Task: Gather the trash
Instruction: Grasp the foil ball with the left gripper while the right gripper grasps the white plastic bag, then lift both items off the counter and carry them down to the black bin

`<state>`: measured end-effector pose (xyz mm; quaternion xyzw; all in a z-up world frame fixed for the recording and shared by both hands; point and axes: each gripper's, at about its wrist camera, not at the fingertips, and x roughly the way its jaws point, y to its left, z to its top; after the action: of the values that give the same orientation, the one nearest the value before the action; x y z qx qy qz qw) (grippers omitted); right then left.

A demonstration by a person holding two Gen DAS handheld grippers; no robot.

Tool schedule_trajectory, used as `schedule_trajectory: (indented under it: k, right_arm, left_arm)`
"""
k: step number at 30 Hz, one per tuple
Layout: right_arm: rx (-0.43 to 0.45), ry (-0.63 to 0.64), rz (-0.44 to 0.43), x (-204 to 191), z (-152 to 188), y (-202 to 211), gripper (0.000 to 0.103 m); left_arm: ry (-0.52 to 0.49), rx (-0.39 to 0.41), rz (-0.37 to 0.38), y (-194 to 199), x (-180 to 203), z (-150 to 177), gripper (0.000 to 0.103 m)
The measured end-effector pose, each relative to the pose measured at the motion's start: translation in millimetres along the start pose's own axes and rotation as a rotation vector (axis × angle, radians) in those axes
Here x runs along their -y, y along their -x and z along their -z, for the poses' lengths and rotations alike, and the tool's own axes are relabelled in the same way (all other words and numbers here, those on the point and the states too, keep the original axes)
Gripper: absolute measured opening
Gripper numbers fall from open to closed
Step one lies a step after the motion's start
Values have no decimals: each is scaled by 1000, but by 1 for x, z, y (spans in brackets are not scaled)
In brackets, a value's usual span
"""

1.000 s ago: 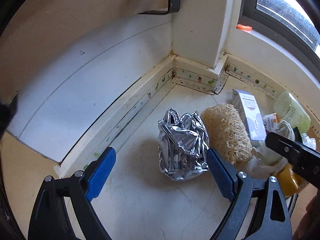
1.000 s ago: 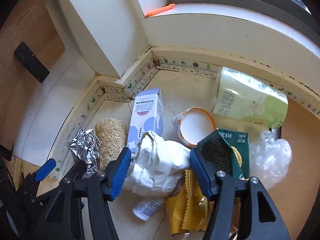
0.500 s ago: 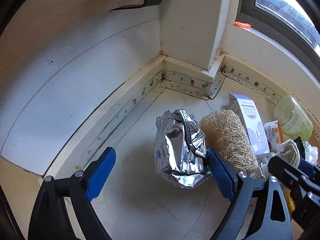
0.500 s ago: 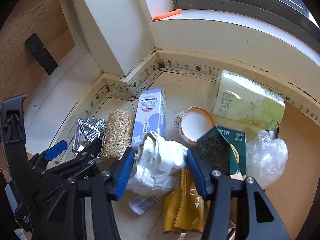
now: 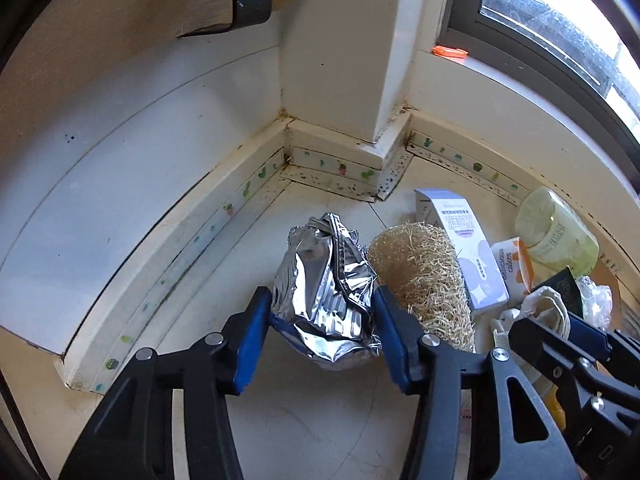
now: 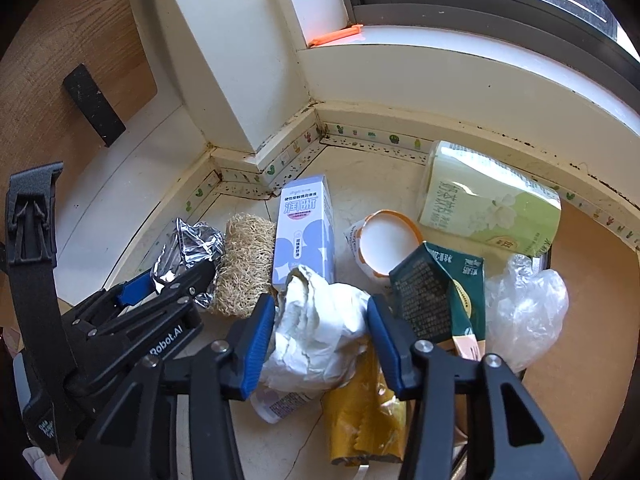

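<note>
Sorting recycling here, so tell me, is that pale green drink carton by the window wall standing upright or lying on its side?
Lying on its side. The pale green drink carton rests lengthwise on the floor, its printed text running sideways.

- Daylight enters from window point(image 5: 560, 32) at upper right; scene bright, sharp.
- Glare on crumpled foil point(image 5: 326, 292).
- Strong fisheye bending, dark vignette at edges.
</note>
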<state>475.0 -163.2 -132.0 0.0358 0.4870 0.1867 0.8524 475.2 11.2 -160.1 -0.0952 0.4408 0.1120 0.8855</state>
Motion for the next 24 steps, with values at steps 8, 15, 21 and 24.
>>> schedule_trajectory:
  k: [8, 15, 21, 24]
  right_arm:
    - [28, -10, -3, -4, -1, 21, 44]
    - [75, -16, -2, -10, 11, 48, 44]
    - [119, -44, 4, -18, 29, 84, 44]
    - [146, -53, 12, -26, 41, 103, 44]
  left_arm:
    - [7, 13, 24, 34, -10, 17, 49]
    - [-59, 50, 38, 84, -9, 38, 49]
    - [-108, 85, 81, 131, -19, 58, 49]
    - [-139, 82, 111, 150, -25, 69, 49]
